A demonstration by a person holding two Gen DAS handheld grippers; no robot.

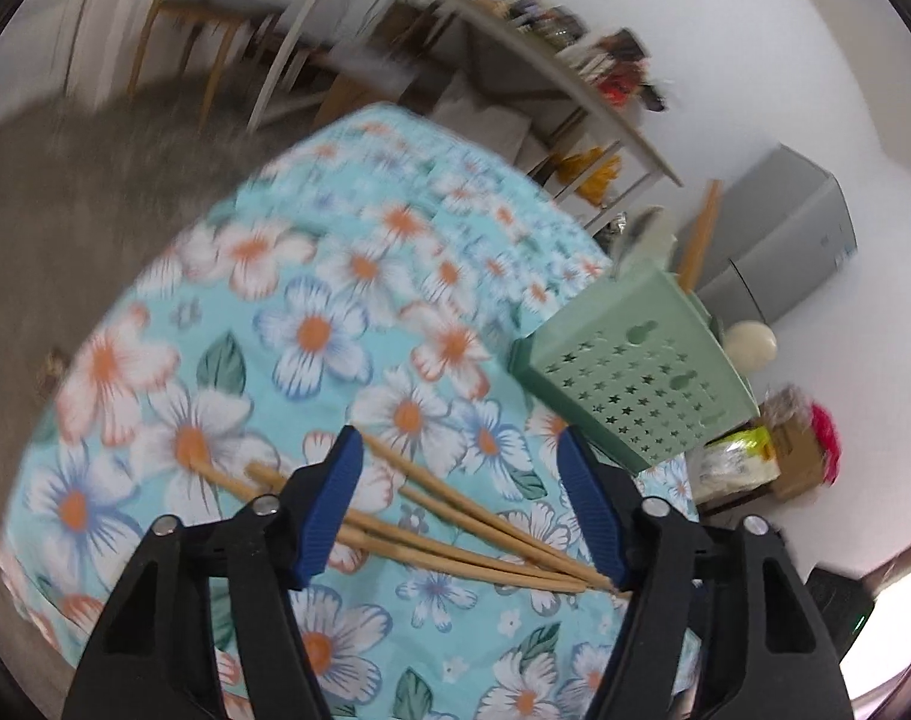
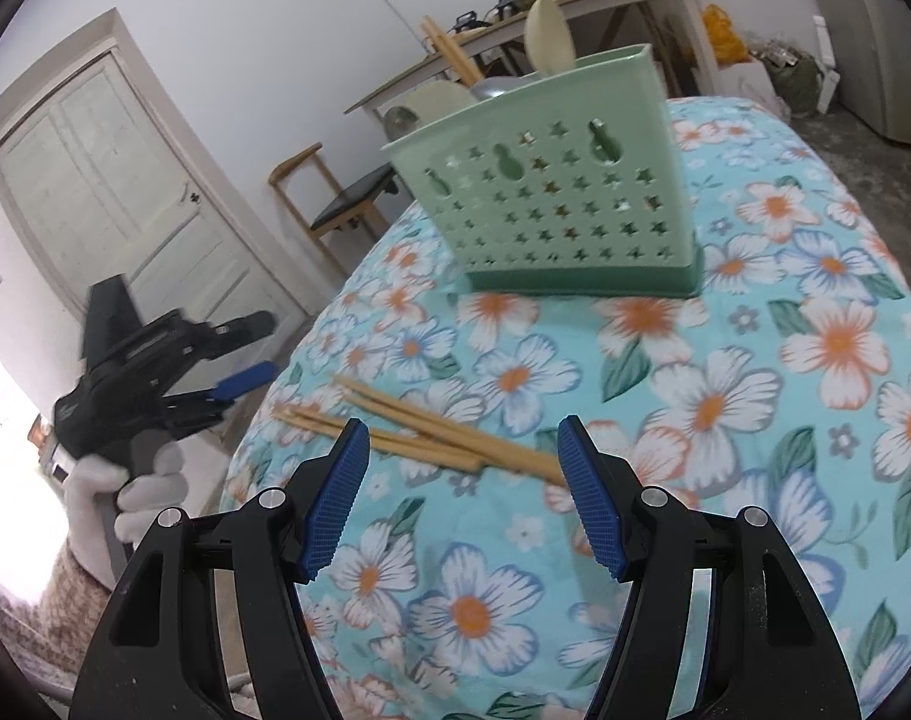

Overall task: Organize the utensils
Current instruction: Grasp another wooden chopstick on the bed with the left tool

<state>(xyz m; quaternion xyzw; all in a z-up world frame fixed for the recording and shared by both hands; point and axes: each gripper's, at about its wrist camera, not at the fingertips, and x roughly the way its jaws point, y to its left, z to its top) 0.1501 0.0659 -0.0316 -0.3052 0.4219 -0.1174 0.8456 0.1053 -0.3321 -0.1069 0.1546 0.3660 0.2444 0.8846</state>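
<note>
Several wooden chopsticks (image 1: 455, 531) lie loose on the floral tablecloth (image 1: 335, 300); they also show in the right wrist view (image 2: 431, 429). My left gripper (image 1: 458, 504) is open and hovers right over them, jaws either side. My right gripper (image 2: 464, 492) is open, just short of the chopsticks. The green perforated utensil holder (image 1: 629, 372) stands on the table and holds chopsticks and spoons; it also shows in the right wrist view (image 2: 557, 192). The left gripper (image 2: 239, 354) shows at the table's left edge in the right wrist view.
The tablecloth (image 2: 725, 390) covers the table. A wooden chair (image 2: 335, 198) and a door (image 2: 113, 192) are beyond the table's edge. A shelf (image 1: 515, 60), a grey fridge (image 1: 779, 240) and boxes (image 1: 779, 450) stand by the wall.
</note>
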